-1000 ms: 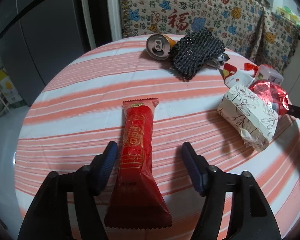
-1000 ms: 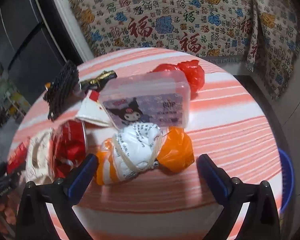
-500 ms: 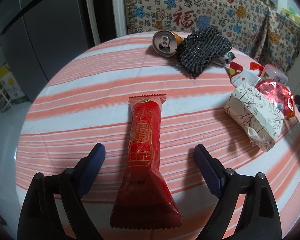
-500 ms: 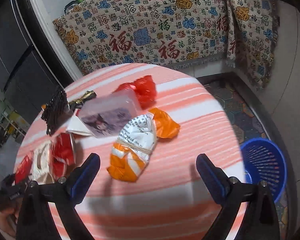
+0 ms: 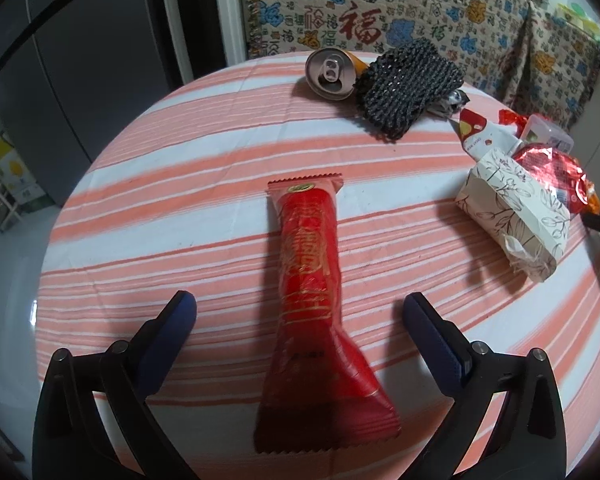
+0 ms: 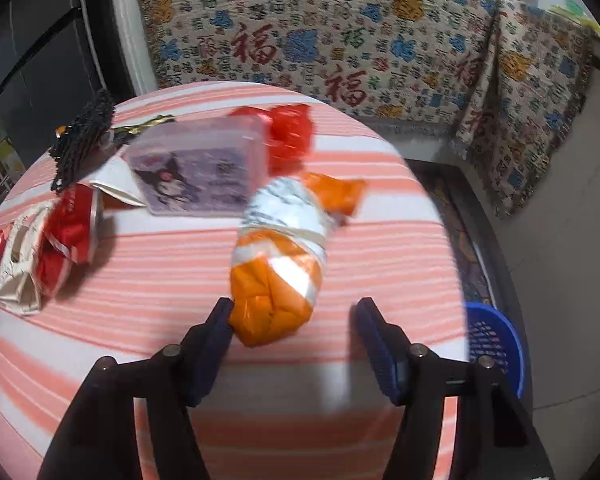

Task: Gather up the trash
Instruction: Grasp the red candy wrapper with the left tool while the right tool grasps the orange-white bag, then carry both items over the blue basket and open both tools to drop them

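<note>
Item, left: my left claw (image 5: 300, 316) has just been opening and is now standing spread wide, the long red foil snack wrapper (image 5: 312, 300) lying loose between its pads on the round striped desk (image 5: 160, 200), so I am judging this piece not yet gripped. Item, right: my right claw (image 6: 294, 324) has just been closing around the orange-and-white plastic bundle (image 6: 284, 264), one pad touching, the other apart; the blue plastic basket (image 6: 496, 344) is waiting on the floor beside the desk.
</note>
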Motion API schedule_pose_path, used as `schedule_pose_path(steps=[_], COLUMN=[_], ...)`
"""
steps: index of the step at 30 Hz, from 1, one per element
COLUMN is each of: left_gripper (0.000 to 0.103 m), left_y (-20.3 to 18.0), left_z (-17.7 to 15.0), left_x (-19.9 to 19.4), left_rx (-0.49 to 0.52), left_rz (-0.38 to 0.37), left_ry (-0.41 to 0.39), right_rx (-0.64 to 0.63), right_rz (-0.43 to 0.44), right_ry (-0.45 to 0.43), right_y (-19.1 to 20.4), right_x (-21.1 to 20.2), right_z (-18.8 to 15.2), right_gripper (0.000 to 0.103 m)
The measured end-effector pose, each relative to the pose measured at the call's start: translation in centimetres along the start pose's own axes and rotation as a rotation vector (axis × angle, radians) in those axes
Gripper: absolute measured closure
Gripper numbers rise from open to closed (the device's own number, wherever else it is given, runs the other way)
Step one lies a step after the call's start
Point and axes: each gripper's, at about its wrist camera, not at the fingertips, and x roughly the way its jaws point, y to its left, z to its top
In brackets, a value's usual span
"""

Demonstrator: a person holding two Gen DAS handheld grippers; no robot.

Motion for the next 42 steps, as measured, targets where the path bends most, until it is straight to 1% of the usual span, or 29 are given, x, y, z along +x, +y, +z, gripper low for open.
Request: schedule_pose_path(steps=[1, 3, 5, 6, 7, 9, 12, 13, 14, 15, 16, 17, 18, 19, 20, 22, 25, 27, 29, 33, 37, 42], left_gripper=[0.001, 0.001, 0.001, 0.001, 0.001, 0.001, 0.003, 0.007, 0.018, 0.024, 0.038, 0.052, 0.058, 0.075, 0.082, 0.085, 0.087, 0.088, 0.089, 0.09, 0.09, 0.091], left_y=[0.1, 0.2, 0.4, 0.6, 0.8, 1.0, 1.1, 1.1, 1.0, 0.9, 0.8, 0.6, 0.4, 0.1, 0.0, 0.5, 1.2, 1.5, 1.7, 1.2, -1.2, -6.0], left_z=[-0.1, -0.2, -0.1, 0.1, 0.2, 0.7, 1.4, 1.6, 1.8, 1.8, 1.9, 1.8, 1.6, 1.5, 1.5, 1.4, 1.2, 1.2, 1.3, 1.7, 2.4, 3.5], left_x=[-0.1, -0.3, -0.8, -1.2, -1.3, -1.5, -1.2, -1.1, -0.8, -0.6, -0.3, -0.1, -0.3, -0.4, -0.5, -0.6, -0.8, -1.3, -2.2, -3.9, -5.6, -7.8], left_rx=[0.003, 0.017, 0.024, 0.018, 0.012, 0.004, 0.002, 0.0, 0.0, 0.001, 0.008, 0.019, 0.037, 0.059, 0.071, 0.039, -0.011, -0.036, -0.069, -0.094, -0.068, -0.022], left_rz=[-0.007, -0.032, -0.092, -0.114, -0.122, -0.136, -0.127, -0.132, -0.148, -0.163, -0.171, -0.17, -0.154, -0.131, -0.118, -0.147, -0.152, -0.158, -0.174, -0.199, -0.229, -0.292], left_ry=[0.003, 0.003, -0.016, -0.032, -0.043, -0.063, -0.074, -0.072, -0.062, -0.043, -0.024, -0.012, -0.012, -0.014, -0.01, -0.008, -0.019, -0.039, -0.071, -0.119, -0.157, -0.198], right_rx=[0.015, 0.034, 0.039, 0.035, 0.023, -0.027, -0.1, -0.121, -0.148, -0.164, -0.178, -0.18, -0.171, -0.168, -0.168, -0.136, -0.109, -0.085, -0.07, -0.056, -0.036, 0.005], right_rz=[-0.009, -0.008, 0.022, 0.049, 0.055, 0.044, 0.041, 0.036, 0.03, 0.029, 0.039, 0.05, 0.056, 0.055, 0.044, 0.085, 0.109, 0.134, 0.138, 0.159, 0.163, 0.155], right_ry=[0.008, 0.014, 0.002, -0.01, -0.021, -0.056, -0.045, -0.039, -0.034, -0.029, -0.021, -0.017, -0.01, -0.004, -0.006, 0.011, 0.011, 0.002, -0.019, -0.053, -0.074, -0.113], right_y=[-0.8, -1.8, -2.0, -1.7, -1.3, 0.0, 1.8, 2.1, 2.6, 2.7, 2.8, 2.6, 2.4, 2.3, 2.0, 1.1, 0.1, -0.4, -0.7, -1.4, -2.5, -5.2], right_x=[-0.1, -0.6, -0.6, -0.9, -1.1, -1.6, -1.0, -0.7, -0.4, -0.2, 0.1, 0.2, 0.3, 0.1, -0.1, -0.3, -0.9, -1.7, -2.8, -4.7, -5.9, -7.8], right_z=[-0.2, -0.4, 0.0, 0.3, 0.5, 1.3, 2.5, 2.8, 3.2, 3.4, 3.6, 3.7, 3.8, 3.8, 3.9, 4.0, 3.9, 3.8, 3.7, 3.4, 3.1, 2.8], right_gripper=[0.04, 0.037, 0.035, 0.032, 0.03, 0.024, 0.024, 0.024, 0.023, 0.024, 0.024, 0.027, 0.046, 0.063, 0.062, 0.063, 0.063, 0.063, 0.063, 0.063, 0.063, 0.063])
